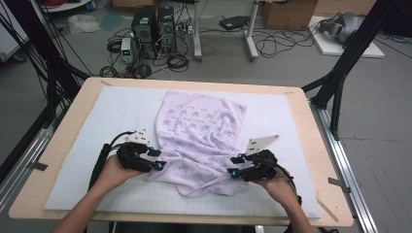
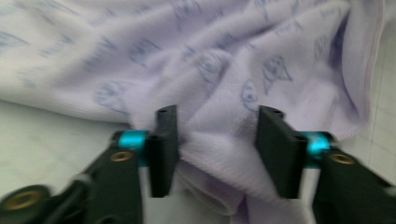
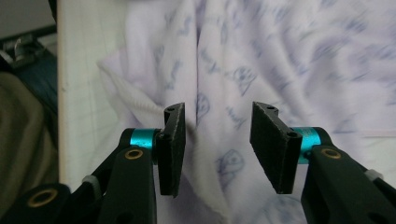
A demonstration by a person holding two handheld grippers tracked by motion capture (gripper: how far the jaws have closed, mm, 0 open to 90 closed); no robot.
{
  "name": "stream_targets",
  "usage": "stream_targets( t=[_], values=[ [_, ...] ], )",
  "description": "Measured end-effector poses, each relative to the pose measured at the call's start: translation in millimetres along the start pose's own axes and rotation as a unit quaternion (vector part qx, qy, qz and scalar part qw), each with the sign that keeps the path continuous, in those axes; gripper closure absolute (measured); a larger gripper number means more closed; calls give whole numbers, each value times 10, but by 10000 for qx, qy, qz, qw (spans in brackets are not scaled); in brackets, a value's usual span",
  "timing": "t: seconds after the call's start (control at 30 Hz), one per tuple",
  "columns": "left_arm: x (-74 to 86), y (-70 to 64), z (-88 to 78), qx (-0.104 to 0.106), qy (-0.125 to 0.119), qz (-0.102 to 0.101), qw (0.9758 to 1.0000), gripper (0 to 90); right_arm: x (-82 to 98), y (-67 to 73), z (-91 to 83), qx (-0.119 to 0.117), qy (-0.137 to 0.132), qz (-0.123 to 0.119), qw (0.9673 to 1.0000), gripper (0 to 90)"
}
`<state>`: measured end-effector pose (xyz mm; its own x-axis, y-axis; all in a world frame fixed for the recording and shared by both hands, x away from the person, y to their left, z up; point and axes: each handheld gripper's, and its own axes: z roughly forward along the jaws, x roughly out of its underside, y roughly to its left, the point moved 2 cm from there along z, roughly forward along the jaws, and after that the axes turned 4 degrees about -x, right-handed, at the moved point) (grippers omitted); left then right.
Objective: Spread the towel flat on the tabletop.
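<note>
The left hand-held gripper (image 1: 156, 164) sits at the left side of a pale lilac towel (image 1: 201, 138) near the front edge of the bench (image 1: 63, 145). In the left gripper view its jaws stand wide apart, released, with a thick bunched fold of the towel (image 2: 219, 154) lying between them; the cloth reaches the inner face of the left jaw, but whether it presses on the right one is hard to tell because the picture is blurred. The right hand-held gripper (image 1: 234, 171) is at the towel's right front side. In the right gripper view its jaws are also parted, not clenched, above a vertical crease of the towel (image 3: 219, 140); nothing is pinched between them.

The towel, printed with small blue-grey figures, lies rumpled on a white gridded mat (image 1: 97, 121) that covers most of the bench. Its far part spreads flat toward the back edge, while its near part is gathered into folds between the two grippers, short of the front edge.

The person's left hand (image 1: 112, 172) and right hand (image 1: 279, 187) come in from the bottom, the forearms cut off by the picture's edge. The printed figures are too smeared in both gripper views to make out. In the right gripper view the mat's edge (image 3: 63, 93) shows at left, with dark, unclear shapes beyond it.
</note>
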<state>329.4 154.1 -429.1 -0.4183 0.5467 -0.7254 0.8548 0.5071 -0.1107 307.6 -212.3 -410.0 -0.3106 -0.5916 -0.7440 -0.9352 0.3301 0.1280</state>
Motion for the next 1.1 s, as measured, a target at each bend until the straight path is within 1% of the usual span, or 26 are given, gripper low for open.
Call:
stream_targets(
  t=[0.03, 0.07, 0.1, 0.13, 0.17, 0.23, 0.27, 0.3, 0.33, 0.4, 0.43, 0.47, 0.5, 0.57, 0.67, 0.73, 0.77, 0.8, 0.83, 0.87, 0.9, 0.93, 1.0, 1.03, 1.07, 1.1],
  values=[
    [31, -19, 58, 105, 76, 31, 9999, 719, 53, -4, 161, -81, 191, 63, 9998, 557],
    [62, -37, 107, 195, 189, 118, 9996, 719, 53, -4, 161, -81, 191, 63, 9998, 557],
    [93, -57, 149, 239, 283, 199, 9991, 799, 75, -7, 228, -110, 288, 114, 9995, 575],
    [111, -76, 167, 236, 290, 244, 9990, 867, 97, 0, 285, -124, 348, 176, 9992, 620],
    [113, -84, 154, 218, 264, 240, 9991, 888, 117, 7, 333, -184, 360, 191, 9990, 670],
    [111, -93, 85, 199, 243, 238, 9992, 893, 150, 31, 420, -270, 429, 176, 9986, 765],
    [118, -105, 37, 190, 206, 220, 9994, 894, 155, 52, 447, -363, 456, 161, 9982, 803],
    [129, -119, -23, 176, 142, 211, 9995, 895, 146, 71, 447, -343, 451, 111, 9983, 825],
    [144, -132, -97, 123, 108, 206, 9997, 895, 131, 90, 434, -340, 443, 52, 9984, 834],
    [189, -172, -261, 41, 82, 241, 9997, 895, 99, 129, 396, -460, 325, 52, 9984, 841],
    [213, -203, -341, -48, 110, 319, 9994, 895, 83, 155, 374, -498, 277, 3, 9984, 842],
    [238, -247, -417, -138, 123, 363, 9992, 897, 66, 188, 351, -512, 235, -43, 9984, 843],
    [262, -289, -496, -160, 149, 408, 9989, 897, 46, 224, 329, -540, 175, -72, 9984, 844],
    [308, -372, -637, -252, 108, 453, 9986, 897, 9, 300, 283, -592, 81, -150, 9981, 845],
    [360, -471, -797, -287, 51, 504, 9983, 897, -22, 418, 231, -670, 16, -258, 9974, 846],
    [378, -491, -835, -277, -17, 518, 9983, 896, -19, 498, 211, -828, 6, -306, 9961, 846],
    [378, -483, -829, -268, -63, 508, 9983, 893, -16, 539, 193, -863, 29, -339, 9957, 845],
    [371, -470, -812, -286, -113, 481, 9984, 862, -16, 571, 167, -945, -16, -382, 9948, 845],
    [358, -446, -789, -285, -142, 498, 9983, 823, -20, 601, 121, -1045, -104, -354, 9938, 843],
    [335, -422, -753, -286, -179, 474, 9983, 776, -31, 607, 68, -1042, -225, -369, 9936, 834],
    [300, -394, -708, -293, -219, 454, 9983, 719, -48, 601, 11, -982, -295, -364, 9941, 808],
    [259, -364, -662, -308, -278, 452, 9981, 669, -66, 573, -44, -871, -333, -356, 9950, 760],
    [158, -293, -568, -323, -373, 448, 9978, 599, -104, 476, -122, -568, -337, -321, 9973, 692],
    [108, -252, -515, -406, -372, 448, 9975, 556, -118, 414, -138, -414, -304, -326, 9981, 622],
    [61, -212, -455, -446, -366, 405, 9975, 516, -127, 347, -137, -219, -289, -267, 9990, 553],
    [21, -171, -388, -482, -336, 332, 9977, 475, -126, 276, -120, -149, -262, -203, 9993, 522]
  ],
)
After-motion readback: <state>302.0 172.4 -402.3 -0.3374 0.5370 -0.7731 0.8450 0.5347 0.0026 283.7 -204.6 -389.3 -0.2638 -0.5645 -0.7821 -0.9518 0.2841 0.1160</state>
